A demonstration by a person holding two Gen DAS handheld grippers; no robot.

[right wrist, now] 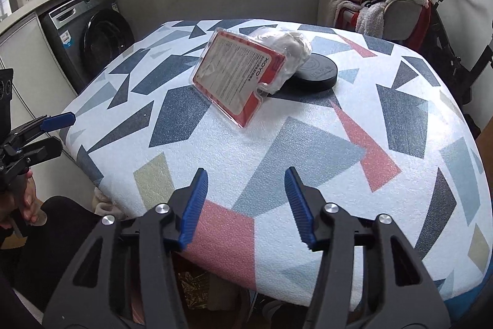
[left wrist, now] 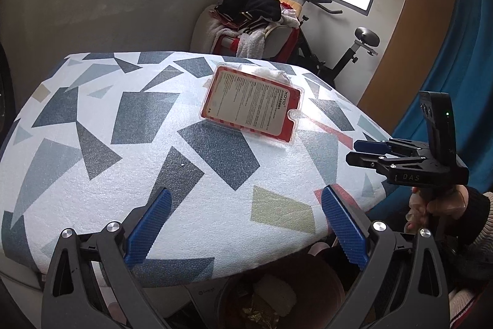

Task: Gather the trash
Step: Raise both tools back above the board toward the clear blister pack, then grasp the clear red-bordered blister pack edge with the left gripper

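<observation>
Both grippers empty: left gripper (left wrist: 246, 224) spread wide, right gripper (right wrist: 246, 205) fingers apart. Red blister pack (right wrist: 238, 79) leans on crumpled white wrapper (right wrist: 291, 51) mid-table (right wrist: 400, 205), beside black disc (right wrist: 317, 71). We should pinch the pack's raised edge. Bin (left wrist: 277, 298) below near edge, probably.

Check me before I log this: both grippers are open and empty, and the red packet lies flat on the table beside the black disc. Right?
Not quite. The red packet is not flat: the right wrist view shows it tilted, propped against the white wad next to the black disc. Left gripper and right gripper are open and empty.
</observation>
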